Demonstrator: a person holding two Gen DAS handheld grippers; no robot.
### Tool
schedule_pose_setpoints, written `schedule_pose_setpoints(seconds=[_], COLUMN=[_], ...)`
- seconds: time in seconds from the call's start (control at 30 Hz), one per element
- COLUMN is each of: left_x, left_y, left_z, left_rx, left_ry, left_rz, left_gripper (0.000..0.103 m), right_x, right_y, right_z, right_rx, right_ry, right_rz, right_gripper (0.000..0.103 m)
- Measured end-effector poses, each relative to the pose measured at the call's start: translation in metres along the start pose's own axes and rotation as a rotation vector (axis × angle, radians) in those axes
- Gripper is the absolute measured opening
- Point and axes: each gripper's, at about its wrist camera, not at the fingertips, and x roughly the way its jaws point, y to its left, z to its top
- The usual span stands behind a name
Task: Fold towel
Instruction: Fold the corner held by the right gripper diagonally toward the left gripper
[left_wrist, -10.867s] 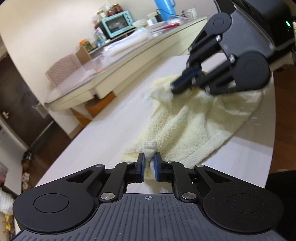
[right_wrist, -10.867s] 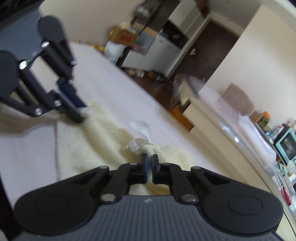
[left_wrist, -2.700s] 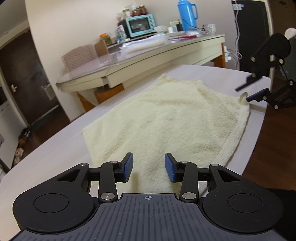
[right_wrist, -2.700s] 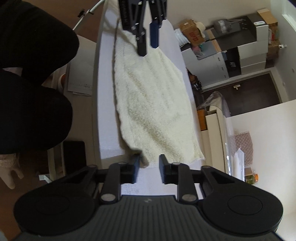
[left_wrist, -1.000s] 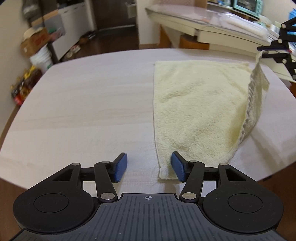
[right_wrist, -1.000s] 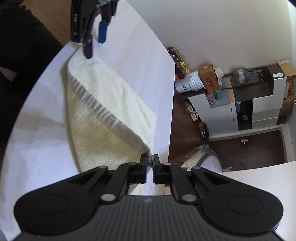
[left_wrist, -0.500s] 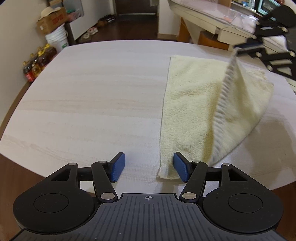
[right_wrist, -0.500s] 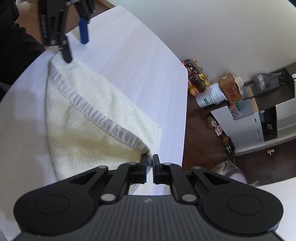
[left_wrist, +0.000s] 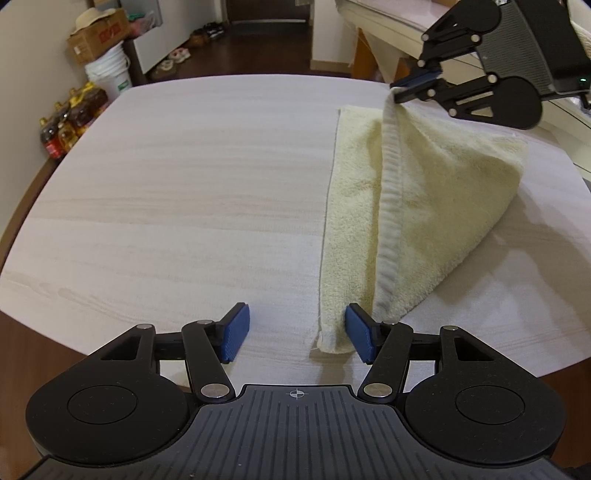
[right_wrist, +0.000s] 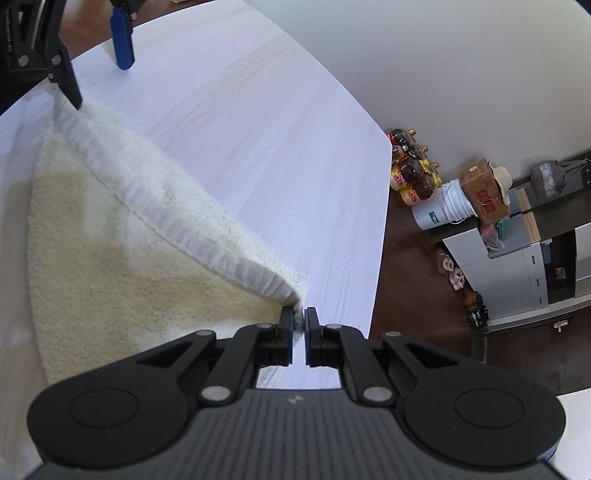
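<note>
Both jaws differ: those of the left gripper (left_wrist: 297, 334) stand wide apart and hold nothing, low over the near corner of the pale yellow towel (left_wrist: 436, 192), with its right pad beside the towel's edge. Farther away, the right gripper (right_wrist: 299, 319) has its jaws pressed tight on another towel corner, lifted so that the ribbed hem rises in a slanted line. On the light wooden table (left_wrist: 184, 177) the towel lies partly doubled over itself.
</note>
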Motion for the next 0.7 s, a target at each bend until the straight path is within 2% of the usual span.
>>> schedule_pose_setpoints(seconds=[0.17,0.5,0.57,0.7], left_x=[0.001,-0.004,-0.007,-0.011], left_y=[0.0,0.0,-0.004,-0.007], left_z=[0.0,-0.007,-0.009,-0.014], left_rx=[0.014,-0.031,-0.028,-0.022], left_ry=[-0.002,-0.011,-0.013,-0.018], left_rz=[-0.013,-0.044,-0.046,-0.047], left_gripper=[0.061,0.061,0.061,0.061], right_x=[0.018,0.041,0.044,0.045], right_y=[-0.007,-0.015,-0.015,-0.015], right_z=[0.006,0.013,0.014,0.015], right_rx=[-0.008,0.031,0.039,0.046], right_ry=[0.007,0.008,0.003,-0.004], right_rz=[0.028,0.06,0.049,0.016], right_gripper=[0.007,0.008,0.014,0.019])
